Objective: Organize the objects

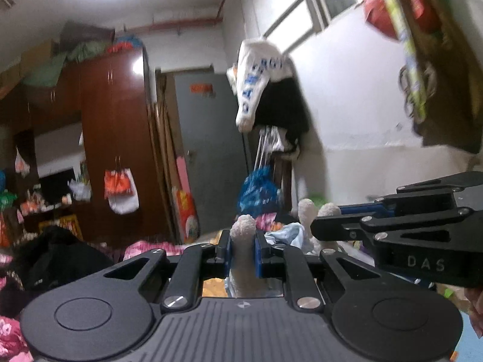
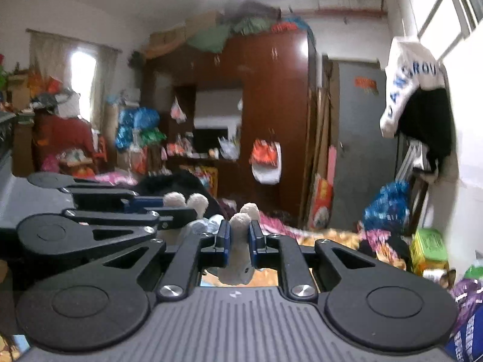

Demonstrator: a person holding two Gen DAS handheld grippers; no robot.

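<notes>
Holding the plush toy (image 1: 241, 241) aloft, my left gripper (image 1: 242, 249) and right gripper (image 2: 240, 241) each pinch one fuzzy limb; I'd carry both level together, avoiding stretching it.

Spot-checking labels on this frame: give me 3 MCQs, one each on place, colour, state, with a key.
1. Where does the white garment with blue letters hang?
A. on the wardrobe door
B. by the wall near the window
C. on the grey door

2. What colour are the pads of the left hand-held gripper?
A. blue
B. red
C. yellow

3. What is the state of the right hand-held gripper?
A. wide open
B. shut on nothing
C. shut on a limb of the plush toy

Key: 1 B, it hangs at the white wall under the window; 2 A, blue strips flank the plush; 3 C, both pads press a cream limb.
</notes>
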